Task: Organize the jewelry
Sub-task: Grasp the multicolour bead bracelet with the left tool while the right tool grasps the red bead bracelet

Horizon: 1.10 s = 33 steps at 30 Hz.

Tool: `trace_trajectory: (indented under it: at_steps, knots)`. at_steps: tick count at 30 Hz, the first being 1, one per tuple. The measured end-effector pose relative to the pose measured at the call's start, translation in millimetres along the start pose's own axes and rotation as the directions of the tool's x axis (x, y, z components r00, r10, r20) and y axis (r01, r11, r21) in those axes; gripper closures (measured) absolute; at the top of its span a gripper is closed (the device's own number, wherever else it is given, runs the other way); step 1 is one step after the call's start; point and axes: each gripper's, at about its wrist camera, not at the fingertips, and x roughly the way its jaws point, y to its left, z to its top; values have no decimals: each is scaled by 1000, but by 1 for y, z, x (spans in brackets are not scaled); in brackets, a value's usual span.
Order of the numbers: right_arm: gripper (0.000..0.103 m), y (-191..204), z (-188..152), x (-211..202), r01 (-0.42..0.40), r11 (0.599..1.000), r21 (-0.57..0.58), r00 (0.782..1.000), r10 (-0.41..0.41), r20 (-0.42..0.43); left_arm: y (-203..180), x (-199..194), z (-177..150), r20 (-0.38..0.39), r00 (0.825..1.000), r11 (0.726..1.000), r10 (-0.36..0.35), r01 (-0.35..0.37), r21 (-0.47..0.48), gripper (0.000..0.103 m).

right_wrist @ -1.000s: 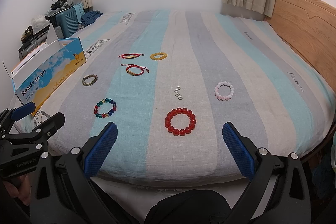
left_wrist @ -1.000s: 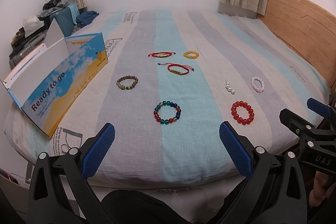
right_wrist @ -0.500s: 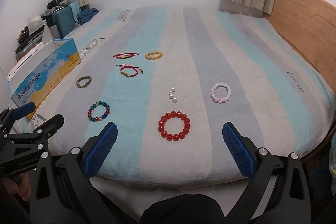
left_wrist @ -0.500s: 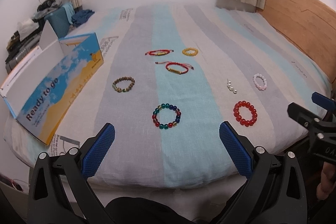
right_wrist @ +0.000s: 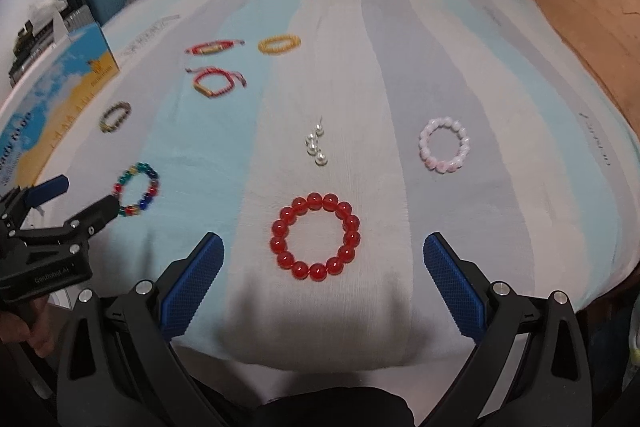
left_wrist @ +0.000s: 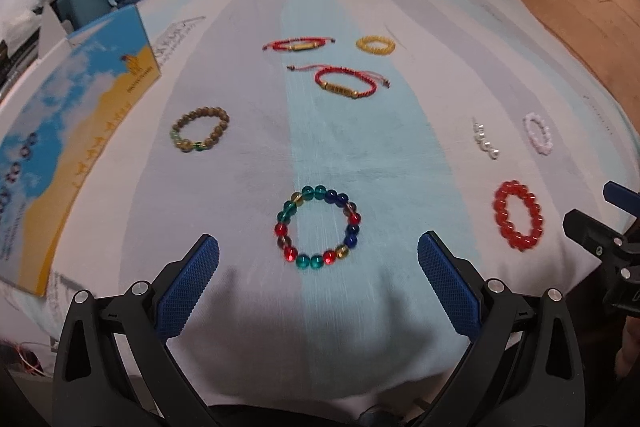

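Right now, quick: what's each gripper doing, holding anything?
Left gripper: open, empty, lined up on the multicolored bead bracelet.
Right gripper: open, empty, lined up on the red bead bracelet.

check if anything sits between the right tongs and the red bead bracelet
Nothing visible does. The red bead bracelet lies flat on the striped bedsheet, straight ahead of the open right tongs, with only bare sheet between them. The pearl piece lies beyond it.

Bed point(left_wrist: 360, 307): box point(left_wrist: 72, 147) at left edge; eight jewelry pieces spread on the sheet — nearest, multi-bead bracelet point(left_wrist: 318, 228) left, large-bead bracelet point(right_wrist: 315, 236) right; pearls point(right_wrist: 316, 147) behind.
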Motion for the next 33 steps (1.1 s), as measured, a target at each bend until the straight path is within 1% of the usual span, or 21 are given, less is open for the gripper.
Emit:
trace_trajectory:
  at_steps: [6, 13, 19, 20, 22, 25, 27, 28, 29, 30, 31, 32, 33]
  knots:
    - [7, -7, 10, 42, 10, 1000, 1, 997, -10, -72, 4, 38, 11, -44, 999, 1000, 15, -14, 16, 6]
    - [7, -15, 15, 77, 15, 1000, 7, 991, -14, -130, 10, 65, 10, -76, 997, 999, 25, -22, 38, 6]
    - [9, -12, 10, 89, -38, 999, 5, 988, 38, -151, 5, 73, 7, -47, 998, 994, 50, -45, 102, 5]
    - [12, -11, 9, 92, -43, 999, 2, 986, 42, -163, 4, 74, 7, -45, 998, 993, 51, -46, 105, 5]
    - [12, -9, 6, 94, -38, 999, -11, 986, 35, -163, 5, 75, 7, -38, 998, 994, 47, -43, 100, 5]
    - [14, -10, 4, 95, -47, 999, -1, 987, 46, -157, 5, 75, 5, -25, 999, 995, 48, -45, 94, 5]
    - [25, -9, 4, 94, -56, 998, -4, 987, 55, -154, 5, 72, 3, -20, 999, 995, 46, -44, 88, 7]
    - [28, -8, 4, 94, -55, 998, -10, 987, 53, -152, 5, 71, 3, -18, 999, 996, 40, -38, 84, 10]
    - [35, -7, 4, 92, -58, 998, -15, 987, 55, -151, 5, 69, 2, -14, 999, 996, 32, -31, 81, 12]
    - [43, -8, 4, 91, -62, 998, -17, 987, 58, -151, 5, 66, 1, -9, 1000, 996, 29, -28, 83, 18]
    - [46, -8, 4, 90, -60, 998, -23, 987, 56, -151, 4, 65, 1, -7, 1000, 996, 23, -22, 85, 25]
    - [52, -8, 4, 89, -55, 998, -30, 987, 50, -152, 4, 64, 1, -9, 1000, 996, 12, -11, 86, 28]
    - [57, -8, 4, 88, -54, 998, -35, 987, 48, -152, 4, 63, 1, -10, 1000, 996, 4, -3, 86, 35]
